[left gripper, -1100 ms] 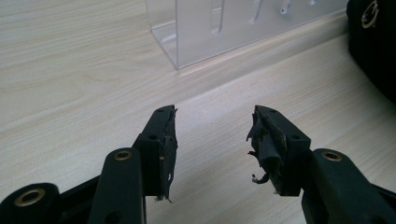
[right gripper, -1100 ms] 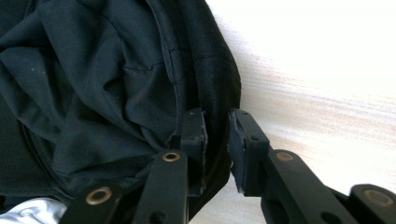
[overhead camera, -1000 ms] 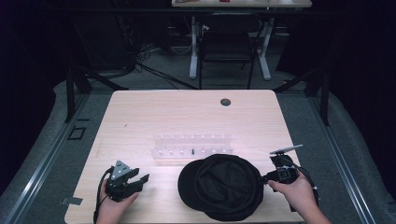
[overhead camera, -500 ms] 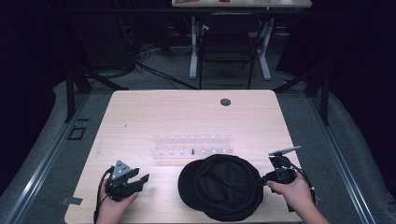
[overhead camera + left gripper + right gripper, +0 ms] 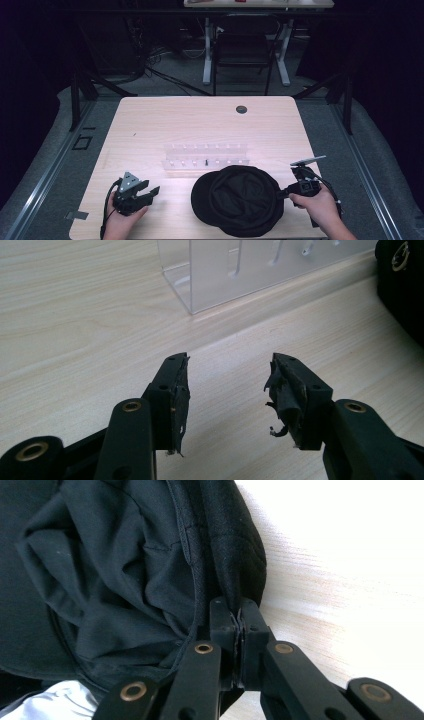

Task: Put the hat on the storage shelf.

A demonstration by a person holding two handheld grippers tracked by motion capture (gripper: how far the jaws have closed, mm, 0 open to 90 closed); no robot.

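Closing just now, right claw pinches the soft black cap's stitched rim.

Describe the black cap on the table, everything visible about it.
The black cap lies upside down near the table's front edge, its hollow facing up with crumpled, thin lining inside. It looks like soft woven fabric with a stitched rim; its brim points toward the left gripper, which rests apart from it, open. The right gripper has just closed and pinches the rim. A clear plastic rack stands just behind it.
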